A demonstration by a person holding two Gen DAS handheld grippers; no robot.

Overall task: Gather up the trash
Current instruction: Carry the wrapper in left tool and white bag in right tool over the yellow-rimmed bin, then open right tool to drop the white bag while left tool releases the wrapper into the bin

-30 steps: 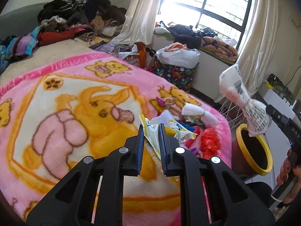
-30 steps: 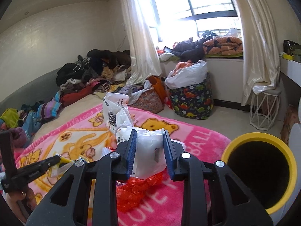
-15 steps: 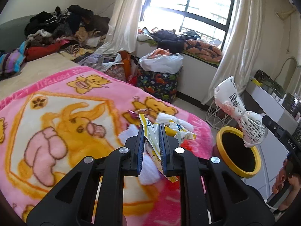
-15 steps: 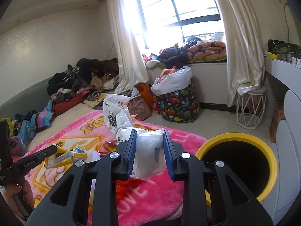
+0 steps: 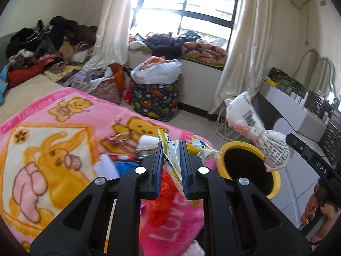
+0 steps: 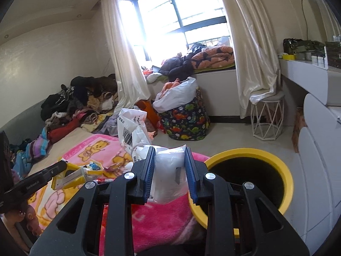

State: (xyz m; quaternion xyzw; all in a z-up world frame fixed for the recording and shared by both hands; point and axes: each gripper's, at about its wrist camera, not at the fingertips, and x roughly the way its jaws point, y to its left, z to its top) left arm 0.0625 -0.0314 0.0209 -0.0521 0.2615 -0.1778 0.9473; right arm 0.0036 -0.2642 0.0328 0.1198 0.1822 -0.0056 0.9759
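The blanket (image 5: 64, 140) in the left half of the frame is fuzzy pink fleece, matt and napped. The yellow wrapper (image 5: 173, 160) at lower centre is crinkled glossy plastic film. The white bag (image 6: 168, 177) is thin, creased plastic with a soft sheen. The bin (image 6: 251, 152) at lower right has a smooth yellow plastic rim. The curtains (image 6: 251, 49) in the upper frame are satiny, lustrous cloth. Each tool (image 5: 172, 162) is matt black plastic with ribbed blue pads (image 6: 149, 172) and shiny metal screws.
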